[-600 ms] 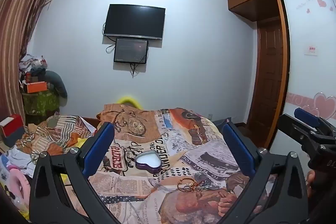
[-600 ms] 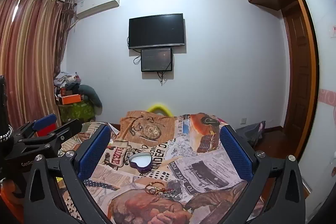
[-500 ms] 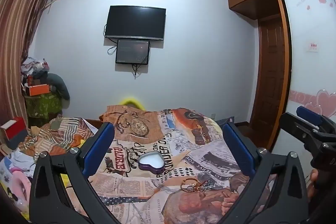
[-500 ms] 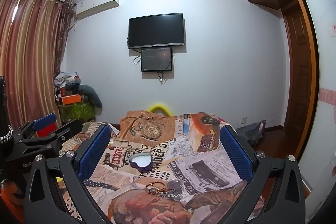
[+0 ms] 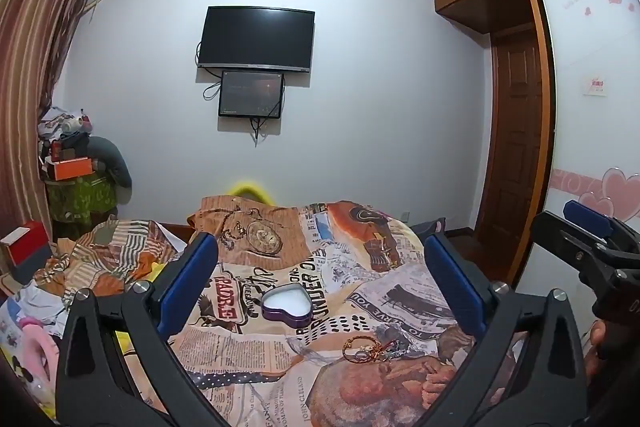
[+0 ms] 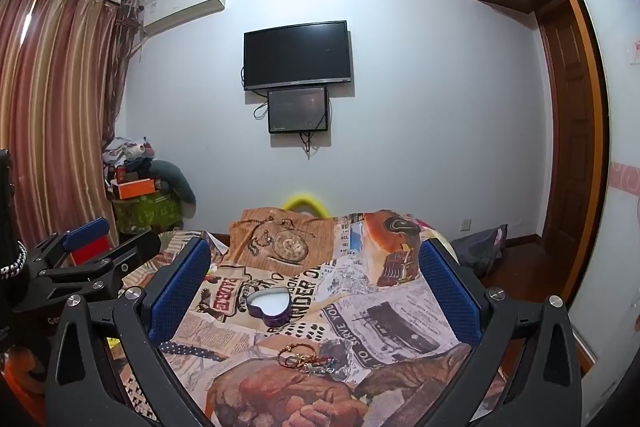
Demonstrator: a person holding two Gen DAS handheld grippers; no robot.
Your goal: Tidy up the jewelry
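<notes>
A purple heart-shaped tin (image 5: 286, 305) (image 6: 268, 304) lies open on the newsprint-patterned bedspread, its pale inside showing. Nearer to me lies a small heap of jewelry (image 5: 370, 348) (image 6: 306, 355): a gold bangle, a ring and a tangled chain. My left gripper (image 5: 320, 275) is open and hovers above the bed, with the tin and the heap well beyond and below its blue pads. My right gripper (image 6: 314, 273) is open too, at about the same height. Each gripper shows at the edge of the other's view, the right one (image 5: 588, 231) and the left one (image 6: 86, 239).
The patterned bedspread (image 5: 360, 267) covers the bed; crumpled striped bedding (image 5: 104, 259) and pink items lie to the left. A cluttered stand with an orange box (image 5: 72, 167) is in the far left corner. A wooden door (image 5: 516, 147) and wardrobe are on the right.
In the left wrist view the room and bed have slid down a little. The right wrist view is unchanged. Both grippers stay open.
</notes>
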